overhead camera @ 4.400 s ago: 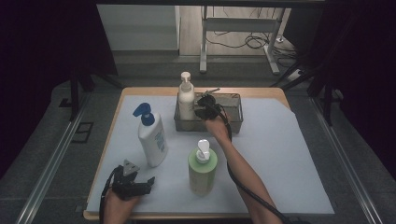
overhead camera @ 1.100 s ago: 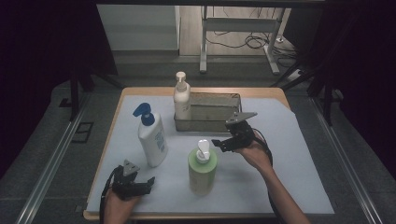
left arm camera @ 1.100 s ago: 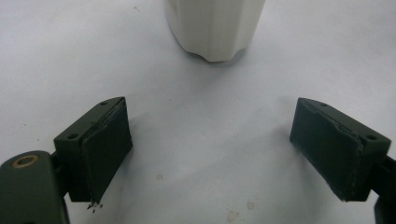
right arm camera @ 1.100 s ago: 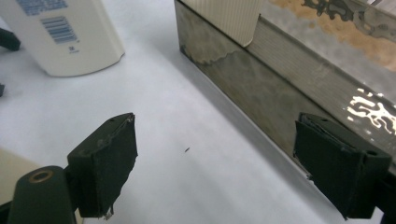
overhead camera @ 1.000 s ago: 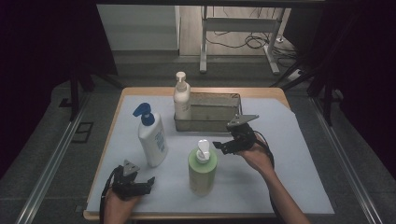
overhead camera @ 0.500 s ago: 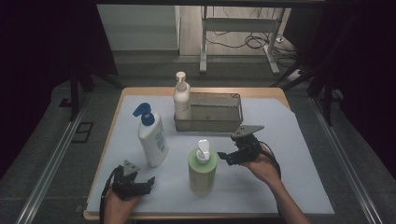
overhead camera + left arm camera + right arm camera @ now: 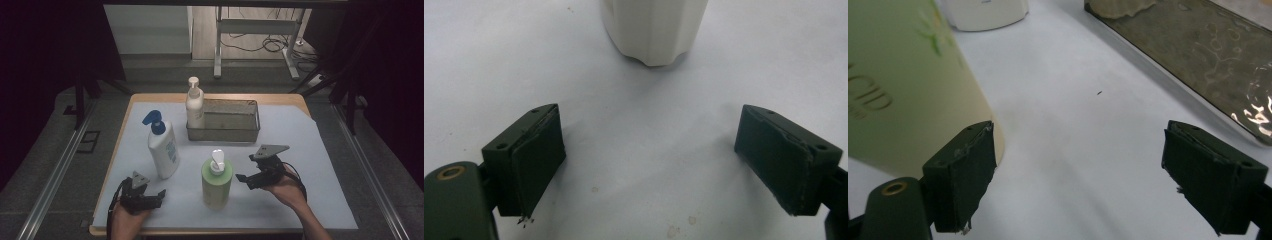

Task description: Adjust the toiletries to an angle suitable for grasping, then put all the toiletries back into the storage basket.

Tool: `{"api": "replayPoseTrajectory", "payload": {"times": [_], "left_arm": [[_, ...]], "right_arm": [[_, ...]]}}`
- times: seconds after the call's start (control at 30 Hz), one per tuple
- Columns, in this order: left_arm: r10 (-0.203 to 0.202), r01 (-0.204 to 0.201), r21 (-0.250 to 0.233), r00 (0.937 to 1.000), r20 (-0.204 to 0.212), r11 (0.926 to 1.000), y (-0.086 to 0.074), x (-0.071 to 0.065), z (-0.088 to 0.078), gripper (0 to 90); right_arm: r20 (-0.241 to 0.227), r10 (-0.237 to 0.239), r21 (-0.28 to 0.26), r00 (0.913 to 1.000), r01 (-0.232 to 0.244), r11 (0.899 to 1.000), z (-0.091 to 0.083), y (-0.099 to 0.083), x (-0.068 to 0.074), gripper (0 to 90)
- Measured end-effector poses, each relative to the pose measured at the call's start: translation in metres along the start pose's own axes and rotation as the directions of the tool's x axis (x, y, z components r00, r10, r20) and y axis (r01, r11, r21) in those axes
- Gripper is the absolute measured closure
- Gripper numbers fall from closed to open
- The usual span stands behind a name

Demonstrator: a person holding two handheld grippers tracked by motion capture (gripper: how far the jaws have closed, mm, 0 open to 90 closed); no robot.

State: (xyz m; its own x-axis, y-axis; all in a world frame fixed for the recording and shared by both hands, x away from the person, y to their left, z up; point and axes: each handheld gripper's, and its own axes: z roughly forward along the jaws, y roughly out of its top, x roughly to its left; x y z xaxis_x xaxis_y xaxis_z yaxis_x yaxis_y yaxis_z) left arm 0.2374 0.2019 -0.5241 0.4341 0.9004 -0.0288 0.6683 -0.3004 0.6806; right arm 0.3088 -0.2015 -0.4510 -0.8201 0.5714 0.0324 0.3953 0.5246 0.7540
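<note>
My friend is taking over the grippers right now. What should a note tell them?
Right gripper: open, nothing held, beside the green pump bottle, not touching it.
Left gripper: open, nothing held, resting near the table's front edge, facing the white bottle with the blue pump.
Done: one white pump bottle stands in the left end of the metal basket.
Left: probably the green bottle next, then the blue-pump one, if both go in the basket.
</note>
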Motion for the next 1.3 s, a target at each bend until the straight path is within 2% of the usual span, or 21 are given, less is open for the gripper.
{"api": "replayPoseTrajectory", "payload": {"times": [0.13,0.27,0.5,0.7,1.3], "left_arm": [[0.000,0.000,-0.001,1.0000,-0.001,1.0000,0.000,0.000,0.000,12.1],[-0.004,0.004,-0.001,1.0000,0.000,1.0000,0.000,0.000,0.000,12.1],[-0.004,0.004,-0.001,1.0000,0.000,1.0000,0.000,0.000,0.000,12.1],[-0.005,0.005,-0.001,1.0000,0.000,1.0000,0.000,-0.001,0.000,12.1],[-0.005,0.005,-0.001,1.0000,0.000,1.0000,0.000,0.000,0.000,12.1]], "right_arm": [[-0.020,0.017,-0.013,0.9997,-0.018,1.000,-0.005,-0.005,0.003,12.4],[-0.028,0.016,-0.014,0.9995,-0.016,1.000,-0.008,-0.010,0.007,11.0],[-0.039,-0.029,-0.009,0.9988,0.028,1.000,-0.012,-0.014,0.017,9.9],[-0.062,-0.041,-0.003,0.9972,0.041,0.999,-0.013,-0.015,0.025,8.9],[-0.139,-0.102,-0.016,0.9850,0.101,0.995,-0.007,0.008,0.058,6.0]]}}
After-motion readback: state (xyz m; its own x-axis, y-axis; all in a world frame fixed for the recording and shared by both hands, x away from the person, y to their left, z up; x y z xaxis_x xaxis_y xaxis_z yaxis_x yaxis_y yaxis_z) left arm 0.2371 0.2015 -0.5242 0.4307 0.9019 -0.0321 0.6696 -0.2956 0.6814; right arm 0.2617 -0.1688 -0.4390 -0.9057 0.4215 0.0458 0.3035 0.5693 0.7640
